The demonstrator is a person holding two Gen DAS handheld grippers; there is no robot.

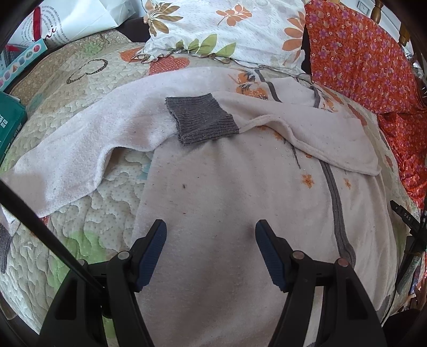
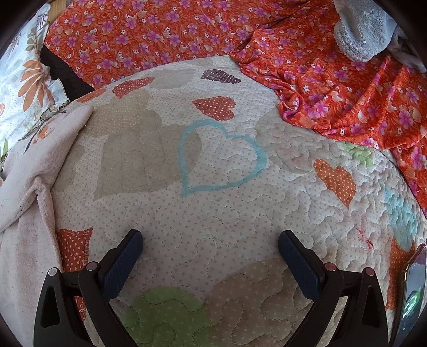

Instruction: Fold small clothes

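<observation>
Pale sweater (image 1: 226, 192) lies under the released left hand-held gripper (image 1: 210, 235); right hand-held gripper (image 2: 210, 243) released over quilt (image 2: 213, 208).

So the whole surface is a bed with a quilted cover (image 2: 213, 213), cream with tiny dots and patchwork hearts in orange, tan, green, plus one blue heart outline (image 2: 221, 157). A white pillow (image 1: 226, 26) with orange flowers and green leaves sits at the head. Next to it there's a crumpled orange floral sheet (image 2: 333, 88), and a grey fluffy blanket (image 2: 365, 29) in the far corner. A wooden bedpost (image 1: 379, 8) peeks out behind. Bright, even daylight.
</observation>
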